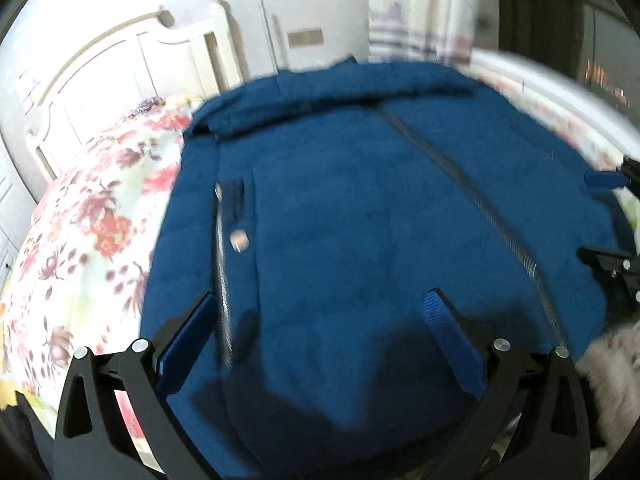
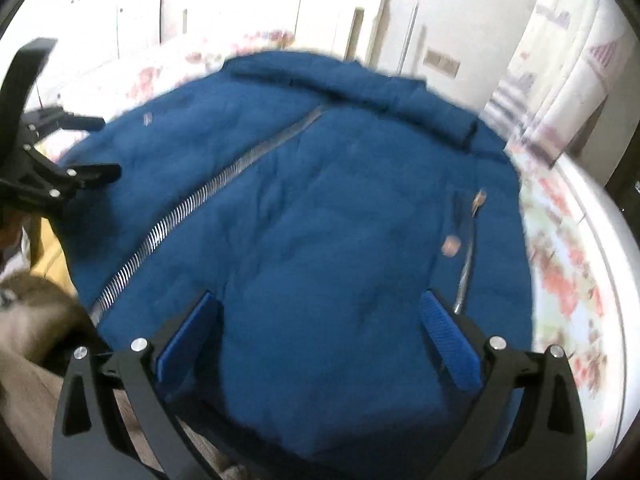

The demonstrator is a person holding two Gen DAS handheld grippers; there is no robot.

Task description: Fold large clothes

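Note:
A large dark blue zip-up jacket (image 1: 360, 208) lies front side up on the floral bed, collar at the far end. Its silver front zipper (image 1: 480, 204) runs diagonally, and a pocket zipper with a snap (image 1: 239, 240) shows on one side. My left gripper (image 1: 320, 312) hovers open over the jacket's near hem, with nothing between its blue pads. Over the jacket's (image 2: 340, 220) other half, my right gripper (image 2: 320, 312) is also open and holds nothing. The right gripper (image 1: 600, 216) shows at the left view's right edge, and the left gripper (image 2: 100, 148) at the right view's left edge.
A floral bedspread (image 1: 88, 232) covers the bed, with a white headboard (image 1: 120, 64) at the far left. White wall, cupboard doors (image 2: 240, 4) and a curtain (image 2: 560, 60) stand behind. A person's beige clothing (image 2: 32, 380) is at the near edge.

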